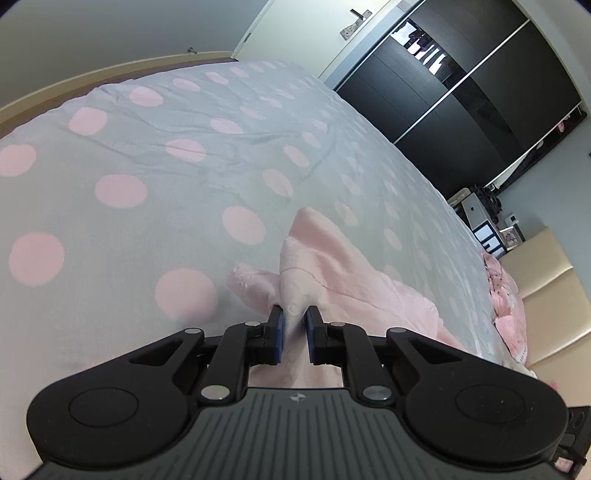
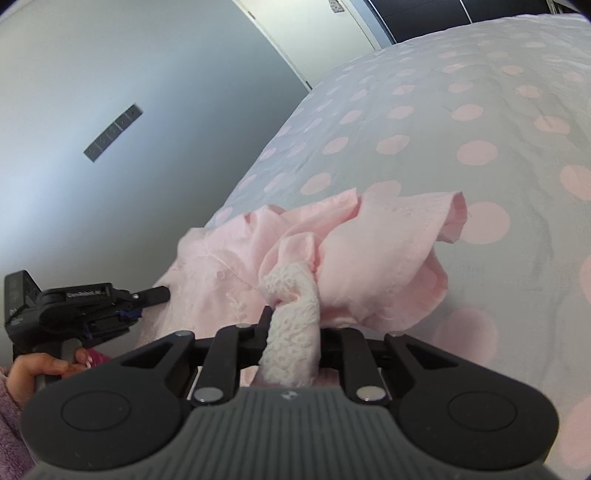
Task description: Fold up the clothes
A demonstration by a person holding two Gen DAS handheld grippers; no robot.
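Observation:
A pale pink garment (image 1: 332,266) lies bunched on a grey bedspread with pink dots (image 1: 147,155). My left gripper (image 1: 294,314) is shut on a white-pink fold of it, the cloth pinched between the blue pads. In the right wrist view the same pink garment (image 2: 369,251) is lifted and crumpled. My right gripper (image 2: 291,317) is shut on its lacy white edge (image 2: 295,325), which hides the fingertips. The left gripper (image 2: 151,295) shows there at the far left, held by a hand (image 2: 33,369), its tip against the garment's side.
The bedspread (image 2: 443,122) stretches far ahead and to the sides. A black sliding wardrobe (image 1: 480,92) and a white door (image 1: 303,33) stand beyond the bed. More pink cloth (image 1: 506,295) lies at the bed's right edge, beside beige panels (image 1: 546,280). A grey wall (image 2: 92,110) stands left.

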